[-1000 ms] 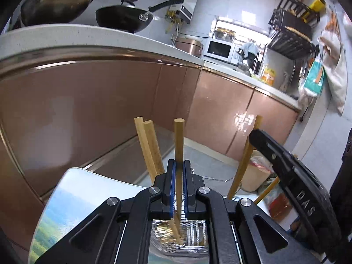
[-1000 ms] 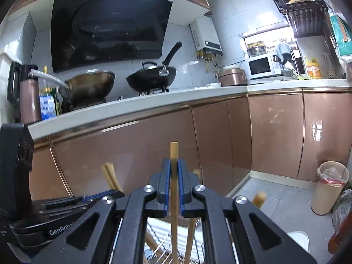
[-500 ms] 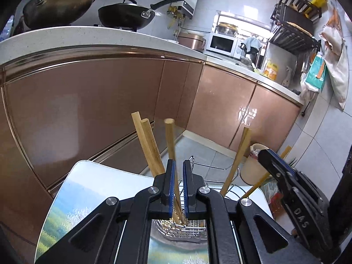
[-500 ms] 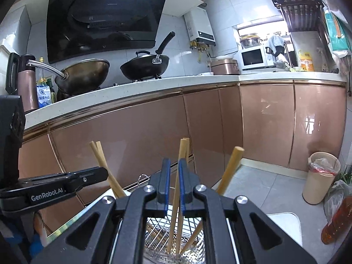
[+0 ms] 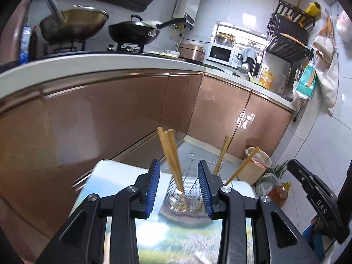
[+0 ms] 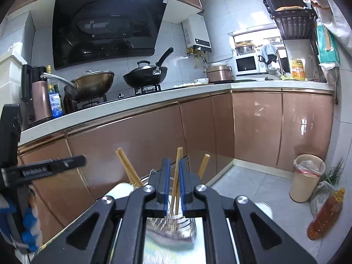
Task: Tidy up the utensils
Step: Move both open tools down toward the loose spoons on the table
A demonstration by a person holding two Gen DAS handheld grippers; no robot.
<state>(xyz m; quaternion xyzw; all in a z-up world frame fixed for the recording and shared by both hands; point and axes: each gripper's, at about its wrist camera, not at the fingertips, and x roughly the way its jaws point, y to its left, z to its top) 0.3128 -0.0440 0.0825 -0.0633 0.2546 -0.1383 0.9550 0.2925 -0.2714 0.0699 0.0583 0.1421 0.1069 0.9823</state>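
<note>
Several wooden chopsticks (image 5: 169, 151) stand tilted in a metal wire holder (image 5: 182, 200) on a table with a landscape print (image 5: 176, 242). My left gripper (image 5: 178, 165) hangs in front of the holder with its jaws opening and nothing pressed between the blue pads; the chopsticks show through the gap, farther off. In the right wrist view my right gripper (image 6: 173, 161) is shut to a narrow slit, and the chopsticks (image 6: 177, 171) seen through it stand in the holder (image 6: 171, 224) beyond. The right gripper (image 5: 316, 200) is off to the right of the holder.
Copper-coloured cabinet doors (image 5: 110, 121) rise close behind the table under a white counter (image 6: 132, 107) with two woks (image 6: 145, 77). On the tiled floor to the right stand a lined bin (image 6: 307, 178) and an oil bottle (image 6: 325, 215).
Both grippers have drawn back and up from the holder. The left one has let go of its chopstick and opened. The right one's chopstick now stands in the holder.
</note>
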